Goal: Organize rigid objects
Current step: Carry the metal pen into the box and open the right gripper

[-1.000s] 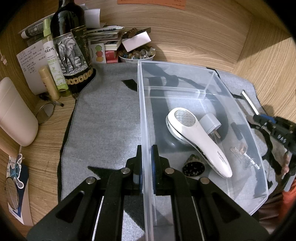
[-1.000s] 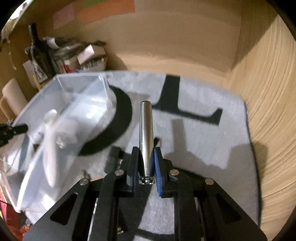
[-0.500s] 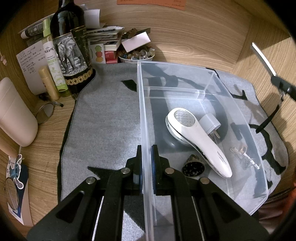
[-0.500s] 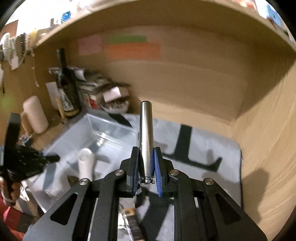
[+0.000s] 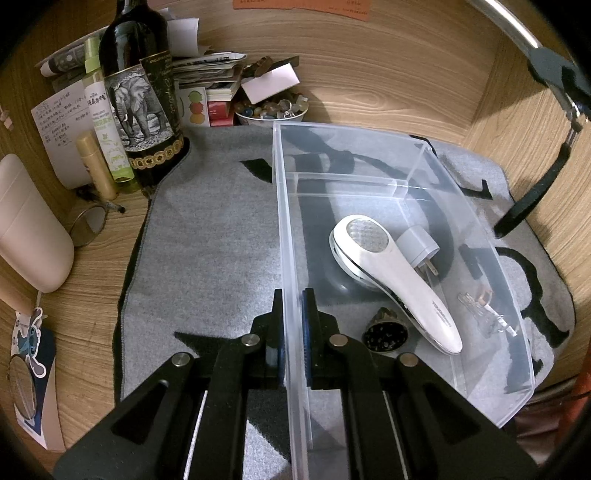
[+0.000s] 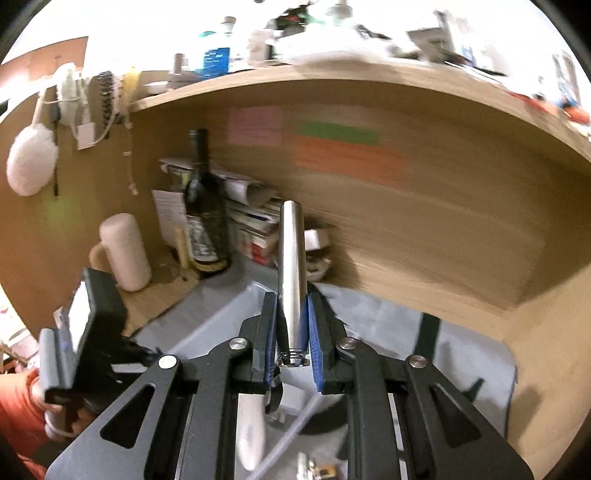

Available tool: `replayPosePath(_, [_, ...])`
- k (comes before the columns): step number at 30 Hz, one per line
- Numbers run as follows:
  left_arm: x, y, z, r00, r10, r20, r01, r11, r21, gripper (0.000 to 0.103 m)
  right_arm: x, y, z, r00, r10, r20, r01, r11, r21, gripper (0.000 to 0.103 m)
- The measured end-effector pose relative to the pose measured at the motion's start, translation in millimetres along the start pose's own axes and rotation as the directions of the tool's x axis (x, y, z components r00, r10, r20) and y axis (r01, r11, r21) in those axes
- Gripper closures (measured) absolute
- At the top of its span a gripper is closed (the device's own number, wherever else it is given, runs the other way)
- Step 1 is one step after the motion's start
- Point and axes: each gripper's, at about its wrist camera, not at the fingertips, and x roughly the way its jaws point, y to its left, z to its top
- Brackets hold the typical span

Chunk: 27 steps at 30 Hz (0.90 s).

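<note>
The left gripper (image 5: 292, 325) is seen clamped on the left wall of the clear bin (image 5: 282, 229), one blue pad outside the wall and one inside, pressed tight against the plastic. The bin stands on a grey mat (image 5: 207, 236) with black lettering, laid on a wooden desk (image 5: 88, 295).

Inside the bin are noted: a white handheld device (image 5: 391, 273) lying diagonally, mesh head toward the far end; a grey plug adapter (image 5: 419, 245) touching its right side; a small dark round piece (image 5: 385, 330) just beside the handle; a small clear item (image 5: 484, 314) near the right wall, kind not determinable.

The right gripper (image 6: 292, 332) is seen pinching a metal tube (image 6: 291, 266) near its lower end, the tube projecting forward between the blue pads. In the left wrist view the tube (image 5: 498, 18) and right gripper (image 5: 554, 74) appear at the upper right edge, raised well above the bin. The right wrist view is motion-blurred; part of the bin (image 6: 221, 321) is seen below the tube.

At the back left corner of the desk are recorded: a dark bottle (image 5: 140, 92) with an elephant label, a green spray bottle (image 5: 105, 118) just beside it, a bowl (image 5: 271, 110) of small stones, stacked papers (image 5: 207, 70). A cream cylinder (image 5: 26, 229) stands at the left. An orange sleeve (image 6: 18, 417) is seen at the lower left in the right wrist view.
</note>
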Motion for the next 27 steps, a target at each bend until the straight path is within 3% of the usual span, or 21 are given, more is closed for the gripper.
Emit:
replayPosePath(9, [0.6, -3.0, 0.7, 1.0, -0.002, 0.001, 0.002, 1.0, -0.001, 0.096, 41.1, 33.7, -20.3, 0.987, 0.068, -0.144, -0.078, 0.995, -0.069, 0.089])
replayPosePath(19, [0.9, -4.5, 1.2, 1.0, -0.004, 0.002, 0.004, 1.0, -0.001, 0.097, 81.3, 44.9, -61.0, 0.936, 0.057, -0.346, -0.109, 0.985, -0.133, 0.089])
replayPosePath(27, [1.1, -5.5, 1.4, 1.0, -0.004, 0.003, 0.004, 1.0, 0.0, 0.097, 90.5, 43.3, -76.2, 0.907, 0.065, -0.416, -0.135, 0.981, -0.141, 0.089])
